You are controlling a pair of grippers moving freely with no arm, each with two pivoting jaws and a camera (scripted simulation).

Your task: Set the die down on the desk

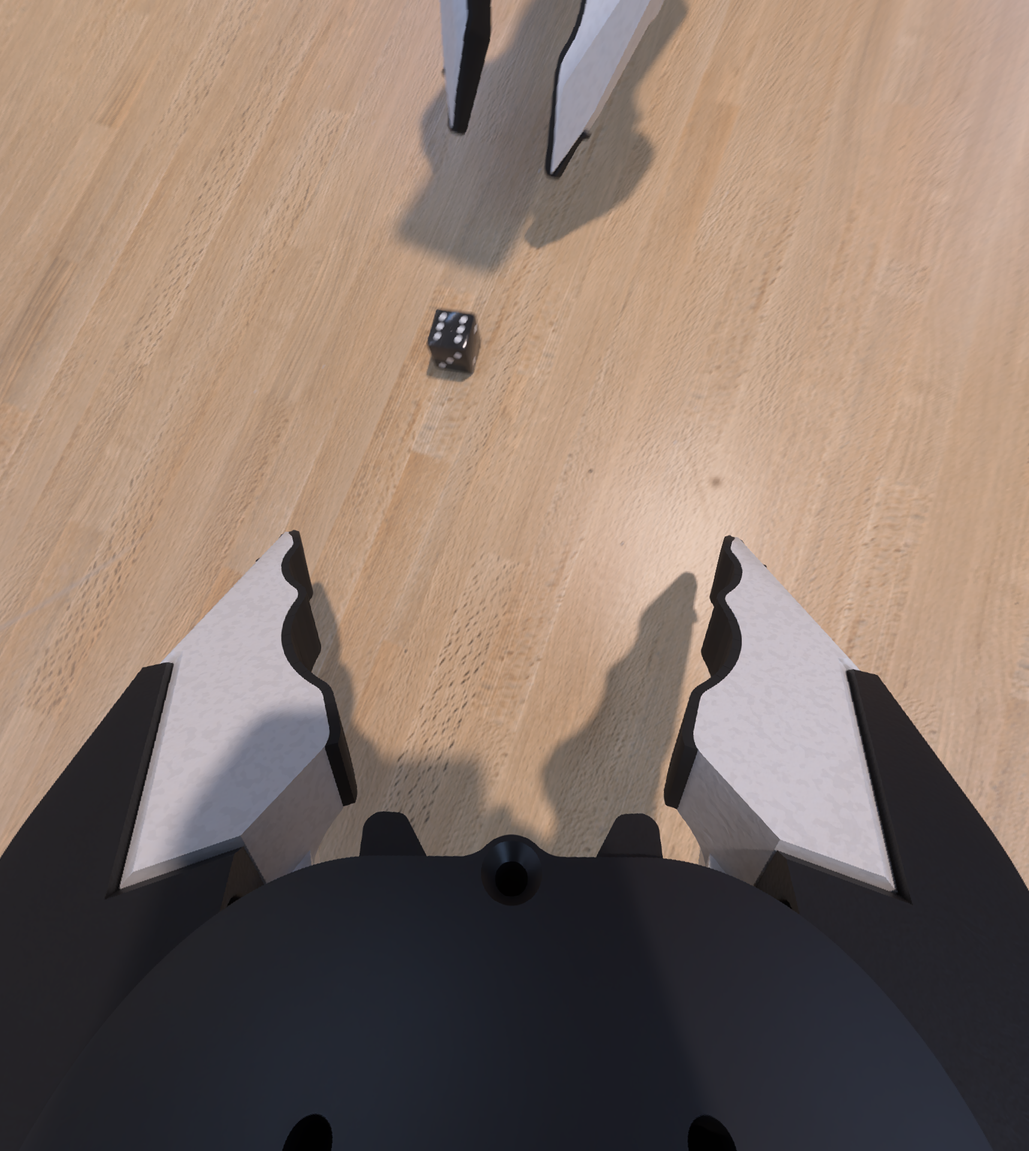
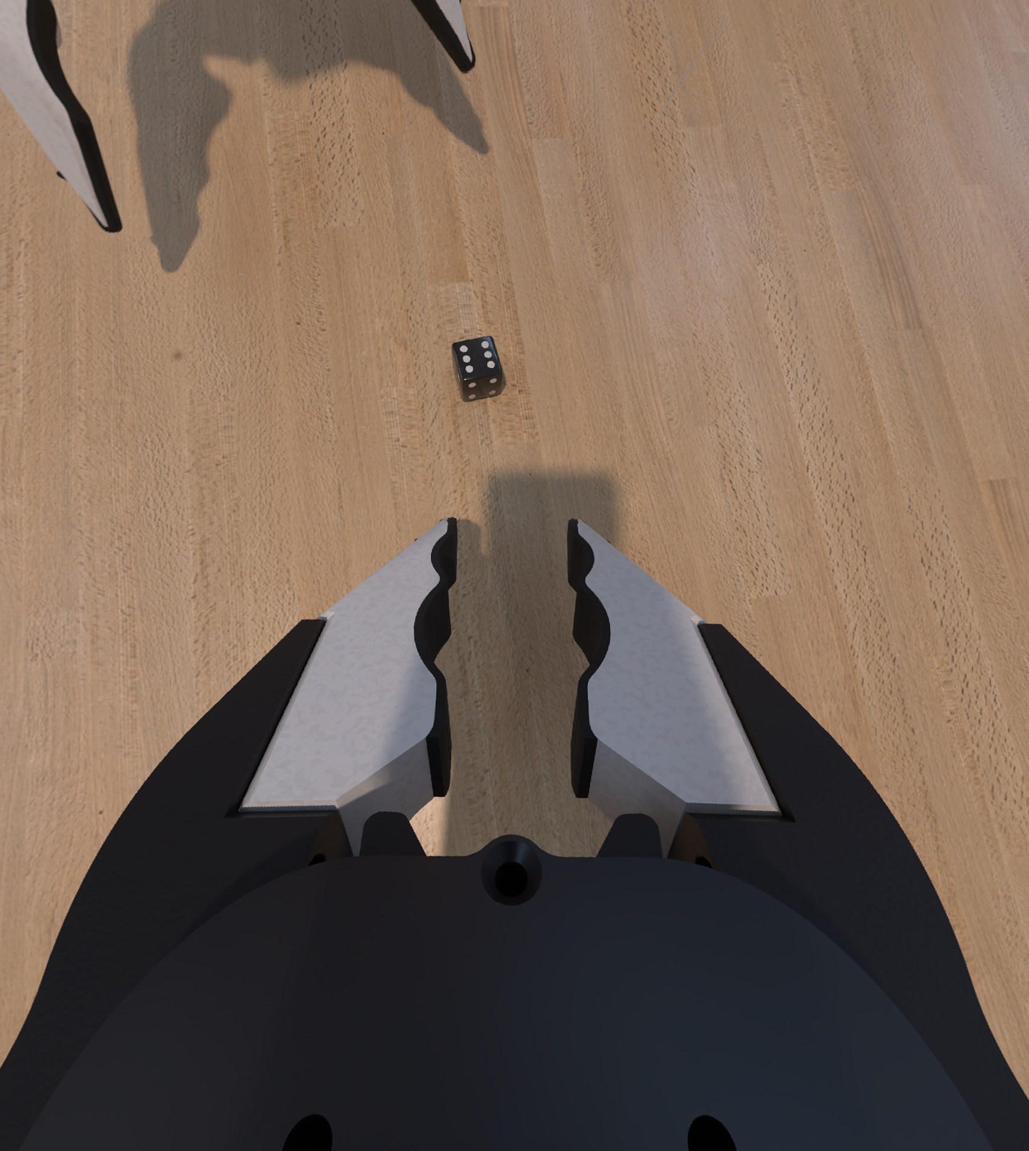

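— Where was the die (image 1: 453,342)?

— Flat on the desk (image 1: 810,374), between my grippers, touching neither. Left gripper (image 1: 510,539) spread wide; right gripper (image 2: 510,522) parted narrower, both empty.

— Differences?

— Each view showed another side face. Bare wood all round.

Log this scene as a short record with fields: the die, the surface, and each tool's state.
die: black with white dots, resting on the desk, six dots up
surface: light wooden desk
left tool: open wide, empty, back from the die
right tool: open, narrower gap, empty, back from the die
contact: neither tool touches the die
task state: die is down on the desk
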